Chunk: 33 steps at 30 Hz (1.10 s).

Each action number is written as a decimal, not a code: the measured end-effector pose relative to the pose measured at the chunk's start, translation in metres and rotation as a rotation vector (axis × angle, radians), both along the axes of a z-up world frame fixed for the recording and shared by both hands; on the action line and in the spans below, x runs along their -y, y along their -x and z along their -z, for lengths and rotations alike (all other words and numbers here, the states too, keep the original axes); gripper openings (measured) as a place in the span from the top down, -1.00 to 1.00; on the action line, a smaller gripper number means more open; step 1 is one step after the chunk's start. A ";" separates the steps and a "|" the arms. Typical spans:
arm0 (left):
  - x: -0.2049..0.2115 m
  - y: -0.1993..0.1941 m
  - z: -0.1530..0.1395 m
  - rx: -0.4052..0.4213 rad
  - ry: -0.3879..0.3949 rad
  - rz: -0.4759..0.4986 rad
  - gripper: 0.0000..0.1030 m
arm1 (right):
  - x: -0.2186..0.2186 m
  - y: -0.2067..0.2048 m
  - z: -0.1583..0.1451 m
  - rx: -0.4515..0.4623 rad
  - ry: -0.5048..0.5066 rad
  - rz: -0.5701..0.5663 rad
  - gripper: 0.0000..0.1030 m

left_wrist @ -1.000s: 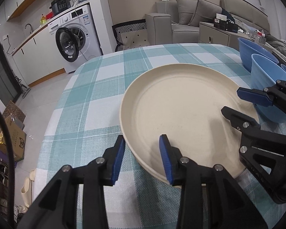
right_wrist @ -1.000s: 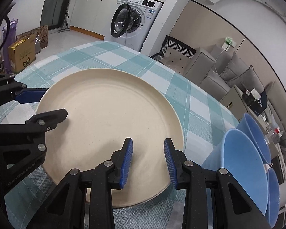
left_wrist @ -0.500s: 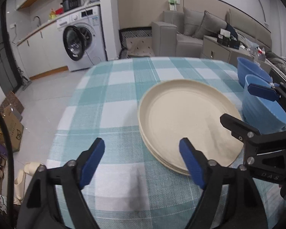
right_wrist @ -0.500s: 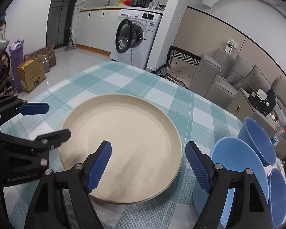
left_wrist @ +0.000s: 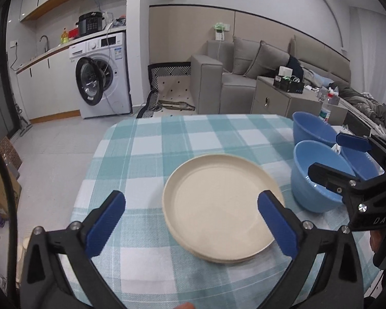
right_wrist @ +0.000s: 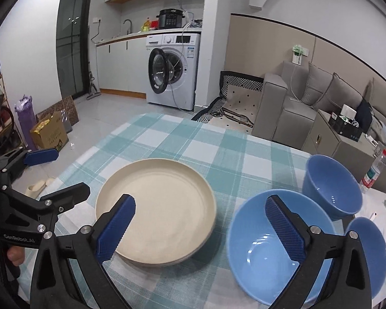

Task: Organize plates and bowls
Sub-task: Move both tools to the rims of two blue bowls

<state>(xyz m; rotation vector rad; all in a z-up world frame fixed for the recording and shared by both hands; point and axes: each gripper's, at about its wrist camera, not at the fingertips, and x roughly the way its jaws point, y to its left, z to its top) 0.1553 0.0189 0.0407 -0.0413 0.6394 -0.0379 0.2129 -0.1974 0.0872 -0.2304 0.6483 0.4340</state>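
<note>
Both tongs spread wide, nothing held. Left gripper [left_wrist: 190,224] hangs above the near edge of the cream plate stack [left_wrist: 222,212]; right gripper [right_wrist: 200,229] sits over the gap btwn the stack and the nearest blue bowl [right_wrist: 273,247], its right finger [right_wrist: 283,229] over that bowl's mouth.

Plates look done: edges at the stack's near side suggest more than one, nested and flat on the teal check tablecloth [left_wrist: 146,154]. Likely next: nest the bowls.

Going outward in the right wrist view: nearest bowl just beside the stack, a second blue bowl [right_wrist: 332,185] behind it, a third [right_wrist: 370,244] at far right, partly behind the finger. All upright, close together; can't tell if they touch.

To do it well, imo:
- Grip one rim wall w/ one pad inside, one outside; bowl walls look smooth and glossy, prob slippery, so bite deep.
- Lift straight up before moving sideways, else neighbours get knocked.
- Lower centred, let go only once seated.
- Left tongs could steady the receiving bowl.
- Third bowl seems near the table edge; watch that.
</note>
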 end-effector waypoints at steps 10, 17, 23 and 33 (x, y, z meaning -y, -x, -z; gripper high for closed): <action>0.045 -0.023 -0.045 0.051 0.045 0.098 -1.00 | 0.093 0.001 -0.056 0.031 -0.050 0.130 -0.99; 0.080 -0.052 -0.059 0.050 0.027 0.171 -1.00 | 0.162 -0.004 -0.089 0.055 -0.059 0.246 -0.99; 0.104 -0.082 -0.059 0.022 0.040 0.220 -1.00 | 0.208 -0.021 -0.104 0.022 -0.108 0.321 -0.99; 0.138 -0.141 -0.045 -0.044 0.052 0.262 -1.00 | 0.254 -0.067 -0.073 -0.088 -0.193 0.460 -0.99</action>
